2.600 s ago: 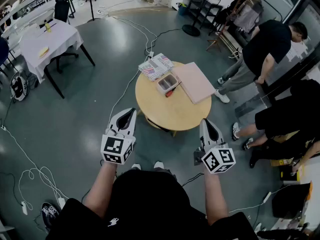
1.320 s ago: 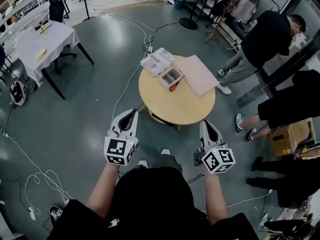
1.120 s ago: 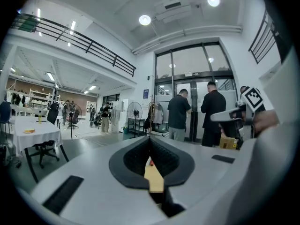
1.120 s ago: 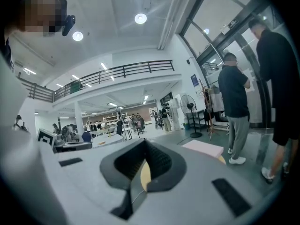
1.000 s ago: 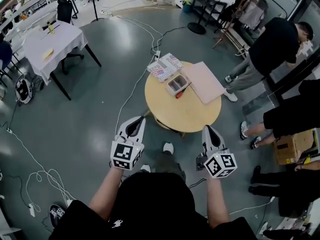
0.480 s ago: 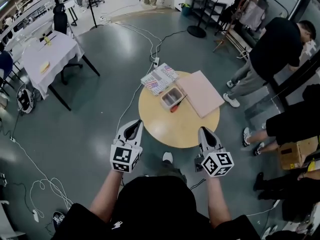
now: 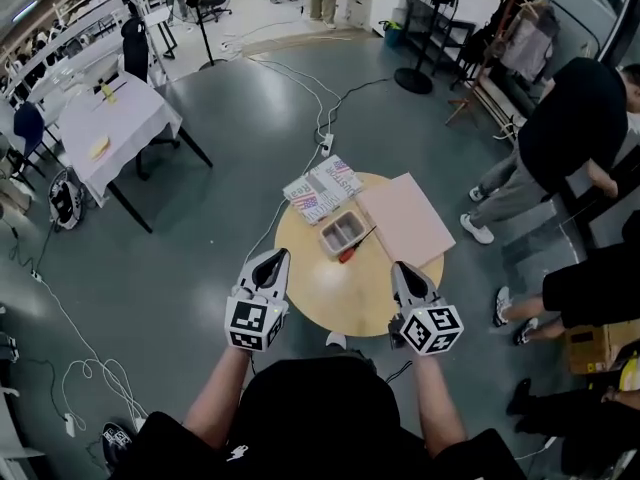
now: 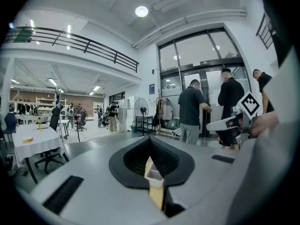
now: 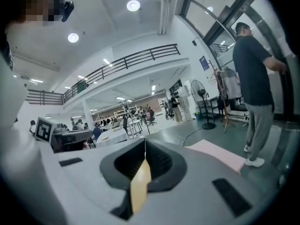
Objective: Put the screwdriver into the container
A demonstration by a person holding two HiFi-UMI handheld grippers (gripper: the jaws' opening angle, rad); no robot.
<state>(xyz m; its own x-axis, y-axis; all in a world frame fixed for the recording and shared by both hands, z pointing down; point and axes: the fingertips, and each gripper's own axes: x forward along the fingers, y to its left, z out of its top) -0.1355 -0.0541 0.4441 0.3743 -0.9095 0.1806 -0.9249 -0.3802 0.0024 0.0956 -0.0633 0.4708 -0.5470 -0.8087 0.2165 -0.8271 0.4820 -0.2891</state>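
The person is standing at the near edge of the round table [image 7: 330, 303], holding both tongs out in front and low. The left gripper [image 7: 277, 257] is pressed together with nothing in it. The right gripper [image 7: 401, 269] is pressed together too, and it is also empty. Neither one is touching anything on the table.

The screwdriver [image 7: 352, 249] is lying on the table, just beside the container [image 7: 340, 232], on the side nearer the pink board [image 7: 408, 218]. Its red handle is pointing toward the person and its thin metal end is pointing away toward the board. It is so close to the container that I cannot tell if they are touching. Some booklets [image 7: 322, 188] are lying behind the container.

I think the step in hand is getting close enough to reach. The right gripper is on the screwdriver's side, so it looks like the better one for the grab. It should be spreading wide before it is coming down — not after, or the closed tips may be knocking the screwdriver away. The red handle looks like the best place to pinch, because it is fat and not slippery like the thin metal end. The pinch should be going across the handle, not along it.

The container is small and light-looking, so the left gripper could be resting against its side to stop it sliding. The screwdriver may be longer than the container — so tipping one end in first could be helping it go inside.
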